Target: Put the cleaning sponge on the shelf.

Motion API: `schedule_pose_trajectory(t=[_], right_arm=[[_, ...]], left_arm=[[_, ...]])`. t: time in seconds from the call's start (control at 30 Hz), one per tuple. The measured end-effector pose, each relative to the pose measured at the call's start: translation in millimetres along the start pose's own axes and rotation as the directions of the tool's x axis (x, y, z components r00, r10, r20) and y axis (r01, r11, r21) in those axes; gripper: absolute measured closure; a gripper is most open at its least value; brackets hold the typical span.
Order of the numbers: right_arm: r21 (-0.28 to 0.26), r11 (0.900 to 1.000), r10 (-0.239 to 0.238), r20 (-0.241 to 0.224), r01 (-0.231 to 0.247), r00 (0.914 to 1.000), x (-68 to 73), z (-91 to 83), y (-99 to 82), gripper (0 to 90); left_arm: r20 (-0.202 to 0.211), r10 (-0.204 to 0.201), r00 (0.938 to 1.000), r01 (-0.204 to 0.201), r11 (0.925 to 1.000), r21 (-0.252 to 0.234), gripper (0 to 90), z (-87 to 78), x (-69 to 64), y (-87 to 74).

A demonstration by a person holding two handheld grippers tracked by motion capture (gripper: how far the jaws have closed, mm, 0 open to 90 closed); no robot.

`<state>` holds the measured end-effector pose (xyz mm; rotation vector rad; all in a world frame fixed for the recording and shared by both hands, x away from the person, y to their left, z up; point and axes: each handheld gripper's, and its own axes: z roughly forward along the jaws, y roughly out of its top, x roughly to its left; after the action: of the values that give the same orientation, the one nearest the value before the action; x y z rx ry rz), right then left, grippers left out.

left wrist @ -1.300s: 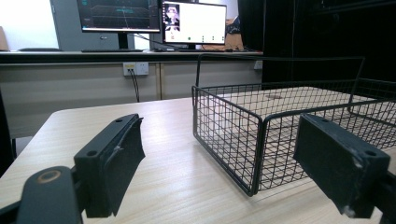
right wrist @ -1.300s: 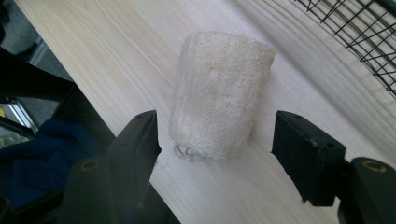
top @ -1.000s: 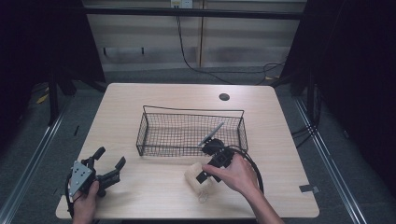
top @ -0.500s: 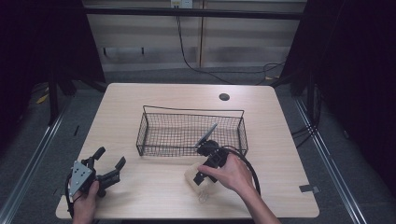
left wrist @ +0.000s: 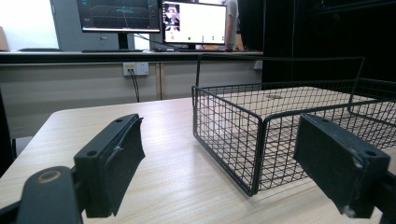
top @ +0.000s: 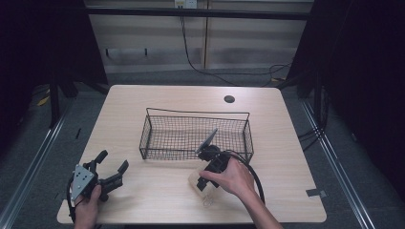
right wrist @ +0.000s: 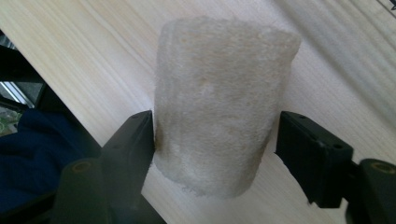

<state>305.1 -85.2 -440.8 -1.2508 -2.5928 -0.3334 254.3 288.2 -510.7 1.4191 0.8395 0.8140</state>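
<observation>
1 wire basket (top: 196,133), 1 beige fibrous roll (right wrist: 219,107), 2 grippers on table (top: 157,186).
L gripper (top: 111,168): jaws spread, empty. R gripper (right wrist: 215,140): jaws straddle roll, left touching, right just apart.

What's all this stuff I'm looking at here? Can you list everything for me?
Table: one, light wood, centre of the room.
Wire basket: one, black, middle of the table.
Fuzzy roll: one, beige, on the table near its front edge, between the right gripper's jaws.
Round hole: one, dark, far right part of the tabletop.
Monitors: two, lit, on a desk beyond the table.
Left gripper: one, black, jaws wide apart, front left of the table.
Right gripper: one, black, one jaw touching the roll, the other just off it.
Hands: two, holding the grippers.
</observation>
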Motion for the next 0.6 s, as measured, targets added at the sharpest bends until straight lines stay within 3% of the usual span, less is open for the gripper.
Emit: schedule_pose_trajectory(t=[0.6], right_arm=[[0.045, 0.9983, -0.037, 0.006, 0.037, 0.9993, 7.5, 12.2, 8.6, 27.8]], left_arm=[[0.0, 0.0, 1.0, 0.0, 1.0, 0.0, 15.5, 0.0, 0.1, 0.0]])
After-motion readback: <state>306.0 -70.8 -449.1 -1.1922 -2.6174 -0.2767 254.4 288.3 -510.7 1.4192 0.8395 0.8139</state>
